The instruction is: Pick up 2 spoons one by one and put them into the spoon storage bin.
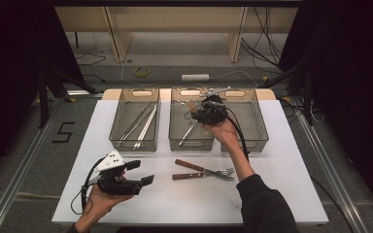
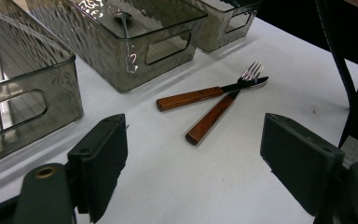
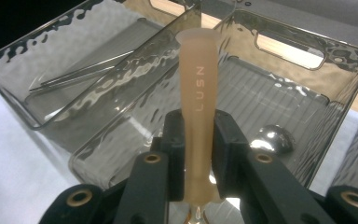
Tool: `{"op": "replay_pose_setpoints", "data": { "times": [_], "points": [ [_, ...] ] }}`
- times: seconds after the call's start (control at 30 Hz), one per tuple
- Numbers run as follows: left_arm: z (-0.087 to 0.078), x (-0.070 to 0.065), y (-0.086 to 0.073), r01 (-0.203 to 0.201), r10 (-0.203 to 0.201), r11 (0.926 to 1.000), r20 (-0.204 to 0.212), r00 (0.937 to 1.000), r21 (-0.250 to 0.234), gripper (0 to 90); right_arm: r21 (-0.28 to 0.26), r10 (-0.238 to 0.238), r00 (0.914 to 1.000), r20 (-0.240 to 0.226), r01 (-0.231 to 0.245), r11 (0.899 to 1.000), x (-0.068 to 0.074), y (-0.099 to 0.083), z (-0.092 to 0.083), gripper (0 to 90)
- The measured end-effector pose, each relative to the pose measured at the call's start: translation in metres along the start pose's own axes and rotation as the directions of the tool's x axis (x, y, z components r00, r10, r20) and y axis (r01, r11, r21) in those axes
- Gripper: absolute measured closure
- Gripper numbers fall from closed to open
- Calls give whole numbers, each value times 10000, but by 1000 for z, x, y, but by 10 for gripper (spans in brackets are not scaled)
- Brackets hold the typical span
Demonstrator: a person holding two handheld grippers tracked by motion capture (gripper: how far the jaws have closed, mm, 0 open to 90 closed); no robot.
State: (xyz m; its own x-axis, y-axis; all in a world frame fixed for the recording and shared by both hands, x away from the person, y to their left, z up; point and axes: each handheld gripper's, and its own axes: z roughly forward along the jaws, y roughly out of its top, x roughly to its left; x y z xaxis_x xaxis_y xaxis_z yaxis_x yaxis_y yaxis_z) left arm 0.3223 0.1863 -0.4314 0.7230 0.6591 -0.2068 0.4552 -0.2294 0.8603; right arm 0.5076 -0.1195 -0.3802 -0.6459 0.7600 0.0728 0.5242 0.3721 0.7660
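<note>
Above the middle bin's rim (image 3: 98,154), right gripper (image 3: 199,140) clamps a handle (image 3: 197,88).

**Bright table, black surround, glare on the bins**

I am looking at a high view where light is falling from above onto the white table (image 1: 184,194), while both upper corners are sinking into black. Detail is looking soft and slightly grainy. In the left gripper view, the smoked bins (image 2: 121,51) are throwing rippled highlights, and the near jaws are blurring at the bottom edge. In the right gripper view, the pale handle (image 3: 196,93) is glowing sharply, a spoon bowl (image 3: 272,137) is glaring, and the upper left is staying dark.
</note>
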Motion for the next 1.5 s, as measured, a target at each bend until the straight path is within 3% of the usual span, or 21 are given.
{"op": "replay_pose_setpoints", "data": {
  "times": [1.07, 1.5],
  "points": [
    [-1, 0, 1, -91, 90, 9999, -79, 9999, -133, 217, 796, 251, 9988, 410, -283, 9964, -4, -3, 33, 773],
    [-1, 0, 1, -61, 59, 9999, -102, 9999, -146, 217, 1179, 103, 9986, 510, -163, 9929, 1, -8, 43, 769]
  ]
}}
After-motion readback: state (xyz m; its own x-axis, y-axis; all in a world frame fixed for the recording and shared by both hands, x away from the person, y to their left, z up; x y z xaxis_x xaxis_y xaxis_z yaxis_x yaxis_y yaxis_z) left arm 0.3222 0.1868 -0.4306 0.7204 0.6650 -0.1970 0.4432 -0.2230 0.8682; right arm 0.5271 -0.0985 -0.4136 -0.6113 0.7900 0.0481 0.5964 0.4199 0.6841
